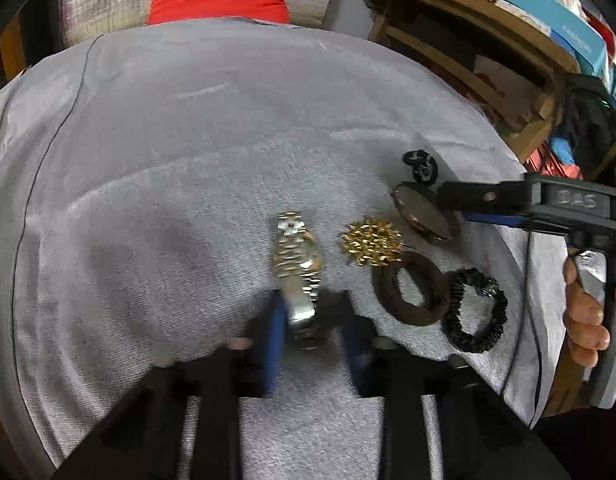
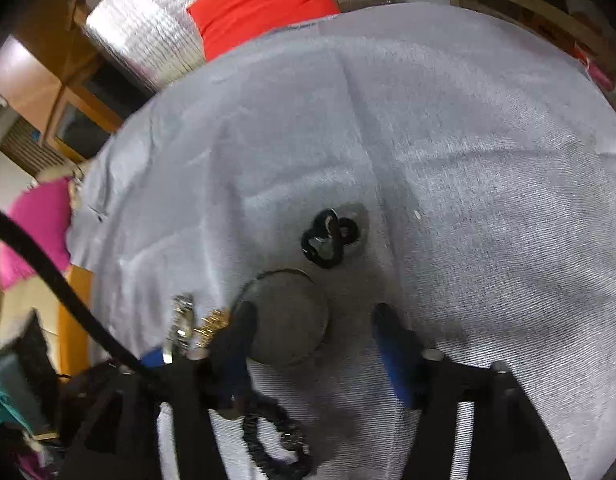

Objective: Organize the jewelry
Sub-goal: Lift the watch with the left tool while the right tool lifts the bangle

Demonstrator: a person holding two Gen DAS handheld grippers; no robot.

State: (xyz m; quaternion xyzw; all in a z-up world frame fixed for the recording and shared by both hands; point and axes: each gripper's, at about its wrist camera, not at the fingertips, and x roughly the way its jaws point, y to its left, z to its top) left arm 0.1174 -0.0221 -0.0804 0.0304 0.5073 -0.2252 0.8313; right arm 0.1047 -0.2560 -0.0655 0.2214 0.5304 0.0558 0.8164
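left hand-held gripper: clenched on watch band, on grey-clothed bench | watch: heavyish, slick metal links, hold bracelet crosswise | right hand-held gripper: released, straddling round compact

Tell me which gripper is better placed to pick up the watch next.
Left. The left gripper already straddles the watch, while the right gripper sits open around the round disc.

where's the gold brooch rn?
In the left wrist view the gold brooch lies on the grey cloth, right of centre, between the watch and the round dark disc, just above the brown ring.
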